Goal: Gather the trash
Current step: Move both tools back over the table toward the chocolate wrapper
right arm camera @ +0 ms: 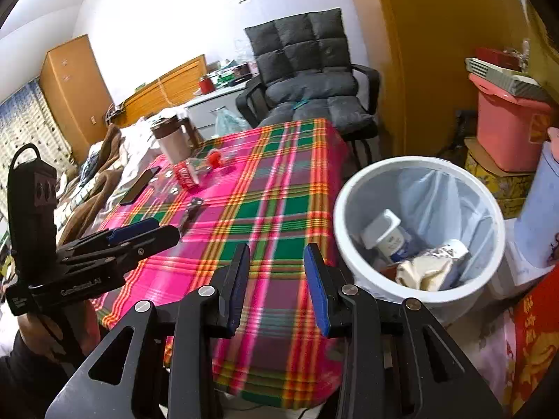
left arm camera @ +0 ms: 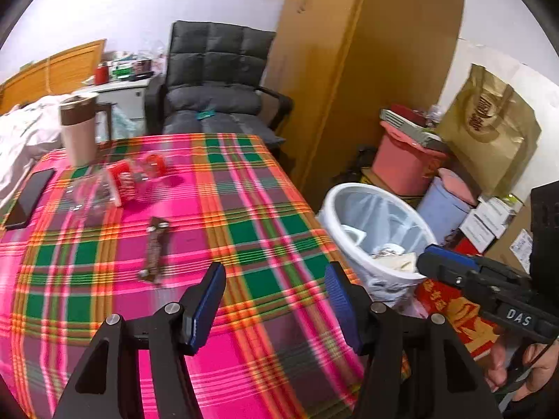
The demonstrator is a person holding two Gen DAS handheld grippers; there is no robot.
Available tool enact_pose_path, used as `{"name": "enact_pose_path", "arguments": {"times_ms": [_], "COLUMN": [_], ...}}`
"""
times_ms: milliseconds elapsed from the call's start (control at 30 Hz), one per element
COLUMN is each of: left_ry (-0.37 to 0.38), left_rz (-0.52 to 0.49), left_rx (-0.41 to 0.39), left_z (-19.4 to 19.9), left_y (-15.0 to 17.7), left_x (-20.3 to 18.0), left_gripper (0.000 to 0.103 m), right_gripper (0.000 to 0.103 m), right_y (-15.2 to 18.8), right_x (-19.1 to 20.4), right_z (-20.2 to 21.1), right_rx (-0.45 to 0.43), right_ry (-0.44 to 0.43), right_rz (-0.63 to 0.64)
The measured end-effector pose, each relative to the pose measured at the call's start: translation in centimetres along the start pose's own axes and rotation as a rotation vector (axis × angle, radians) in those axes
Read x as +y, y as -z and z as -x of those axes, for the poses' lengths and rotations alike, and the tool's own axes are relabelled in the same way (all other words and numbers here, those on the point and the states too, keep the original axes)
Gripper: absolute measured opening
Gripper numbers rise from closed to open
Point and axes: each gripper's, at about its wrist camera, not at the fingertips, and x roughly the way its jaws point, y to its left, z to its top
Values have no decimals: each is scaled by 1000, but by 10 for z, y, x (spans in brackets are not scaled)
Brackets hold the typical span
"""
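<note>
Trash: wrapper mid-table, can and clear bottle beyond.
Bin: beside table, part full.
Left gripper: wide open, empty.
Right gripper: half open, empty.
Risk: flat wrapper slipping the pinch; phone or jug knocked reaching past.

**Rig appearance**

Left gripper: black angular frame with triangular cut-outs, silver round screws, blue ribbed pads on the fingers. Right gripper: same build. White "DAS" lettering on its black body in the left view. Black cable looped above the left unit's camera block.
</note>
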Motion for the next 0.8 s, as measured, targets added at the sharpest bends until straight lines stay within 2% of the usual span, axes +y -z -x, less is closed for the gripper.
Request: {"name": "enact_pose_path", "arguments": {"times_ms": [433,800], "left_ry": [-109,-152], "left_rz": [78,94], "left_rx": [-1,55], "left_z": [6,-43], "left_y": [4,-4], "left_x": [61,93], "left_gripper": [59,57], "right_gripper": [35,35], "right_y": [-7,-20], "right_x": [32,36], "right_z": [-26,-47], "right_rx": [43,59], "right_ry": [-64,-75], "right_rz": [61,75]}}
